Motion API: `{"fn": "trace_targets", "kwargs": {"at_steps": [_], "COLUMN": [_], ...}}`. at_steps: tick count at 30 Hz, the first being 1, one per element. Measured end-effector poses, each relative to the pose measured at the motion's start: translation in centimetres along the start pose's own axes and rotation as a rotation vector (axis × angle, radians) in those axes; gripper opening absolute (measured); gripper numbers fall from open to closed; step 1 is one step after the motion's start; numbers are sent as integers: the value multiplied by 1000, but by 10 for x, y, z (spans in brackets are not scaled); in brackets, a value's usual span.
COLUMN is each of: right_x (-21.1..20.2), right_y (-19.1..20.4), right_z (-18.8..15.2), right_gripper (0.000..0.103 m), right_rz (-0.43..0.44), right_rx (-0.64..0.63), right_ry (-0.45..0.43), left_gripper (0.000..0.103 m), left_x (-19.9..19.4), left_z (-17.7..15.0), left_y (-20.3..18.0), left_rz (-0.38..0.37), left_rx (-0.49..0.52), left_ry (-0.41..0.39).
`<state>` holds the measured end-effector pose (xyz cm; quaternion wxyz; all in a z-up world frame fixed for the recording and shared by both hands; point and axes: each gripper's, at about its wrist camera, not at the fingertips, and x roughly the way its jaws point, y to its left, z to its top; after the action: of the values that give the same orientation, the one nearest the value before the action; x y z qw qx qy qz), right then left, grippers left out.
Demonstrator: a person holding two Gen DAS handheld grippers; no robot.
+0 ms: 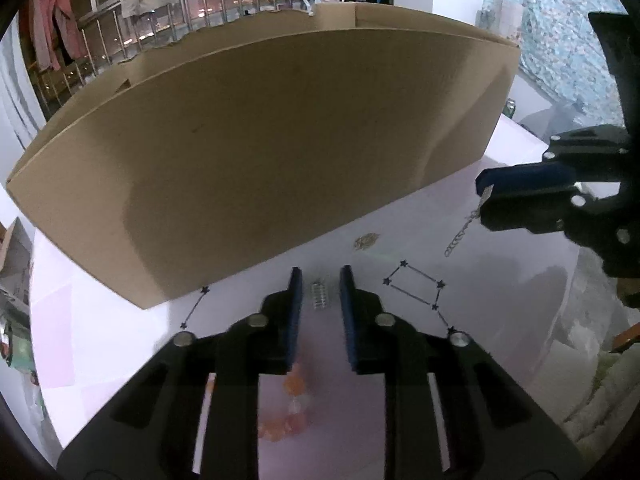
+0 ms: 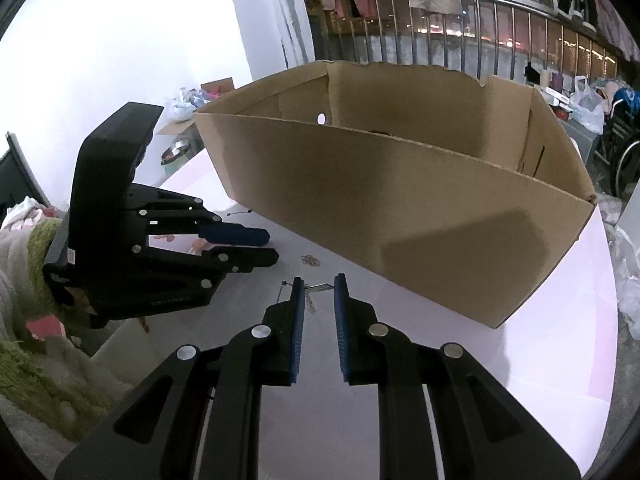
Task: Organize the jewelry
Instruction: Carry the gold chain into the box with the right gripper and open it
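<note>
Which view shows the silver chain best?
The left wrist view: the silver chain hangs in profile from the right gripper above the table. The right wrist view shows only blurred links between that gripper's fingers.

Jewelry on pale tabletop: small silver link piece [image 1: 320, 296], gold cluster [image 1: 366, 241] near cardboard box, silver chain [image 1: 462, 236] hanging, orange beads [image 1: 286, 412].

L claw [image 1: 319, 276] angled down at worktop, blue pads a narrow gap apart, nothing pinched btwn them. R claw [image 2: 317, 283] angled down too, tips nipping a thin chain end, rest of chain dangling below.
</note>
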<state>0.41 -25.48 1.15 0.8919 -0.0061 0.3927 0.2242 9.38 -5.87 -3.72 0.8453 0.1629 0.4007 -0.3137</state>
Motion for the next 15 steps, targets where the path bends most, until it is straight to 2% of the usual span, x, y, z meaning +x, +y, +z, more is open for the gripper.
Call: {"fn": "trace_targets", "kwargs": {"at_steps": [3,15], "right_x": [1,0], "right_y": [-4,-11], "right_z": [-1,-1], "right_gripper": [15,15], "right_rz": [8,20], "right_rx": [6,6], "right_ry": [-1,-11], "left_gripper": [4,4], "left_x": [1,-3], "left_z": [4,-2], "left_y": [-4,-9], "left_rz": [13,12], "left_rx": [43,57], "left_ry": [3,-9]}}
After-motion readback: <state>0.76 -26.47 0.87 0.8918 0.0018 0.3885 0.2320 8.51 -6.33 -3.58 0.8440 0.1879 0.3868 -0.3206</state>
